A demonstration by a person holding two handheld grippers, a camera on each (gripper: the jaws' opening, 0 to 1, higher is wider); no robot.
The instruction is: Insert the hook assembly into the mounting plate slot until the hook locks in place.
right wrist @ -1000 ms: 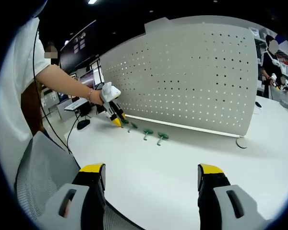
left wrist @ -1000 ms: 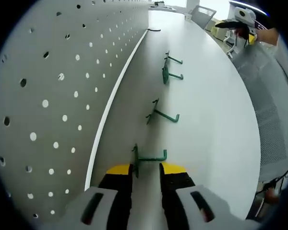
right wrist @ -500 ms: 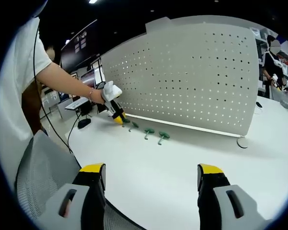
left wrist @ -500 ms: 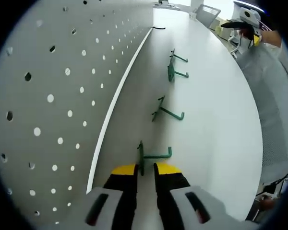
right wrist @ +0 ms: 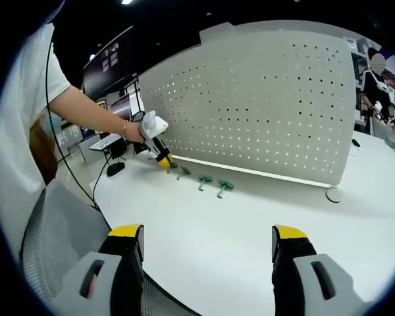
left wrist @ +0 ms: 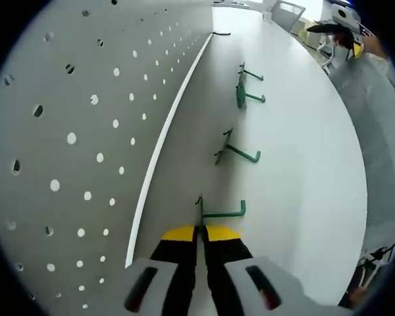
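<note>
Several green hooks lie in a row on the white table [left wrist: 303,164] beside the upright white pegboard [left wrist: 85,131]. My left gripper [left wrist: 199,232] is shut on the flat back plate of the nearest green hook [left wrist: 222,212], whose arm points right, away from the board. A second hook [left wrist: 238,153] and two more [left wrist: 247,97] lie farther along. In the right gripper view, my left gripper [right wrist: 160,158] sits at the row's left end by the pegboard [right wrist: 263,112], with hooks [right wrist: 204,180] beside it. My right gripper [right wrist: 207,234] hangs open over the table's near edge, holding nothing.
A grey mesh chair back [right wrist: 59,230] stands close at the lower left. The person's arm [right wrist: 85,108] reaches to the left gripper. A round black foot [right wrist: 330,195] sits at the pegboard's right end. Monitors and people stand behind.
My left gripper's jaws have closed from a wide gap onto the nearest hook's back plate. The right gripper has stayed still and open.
</note>
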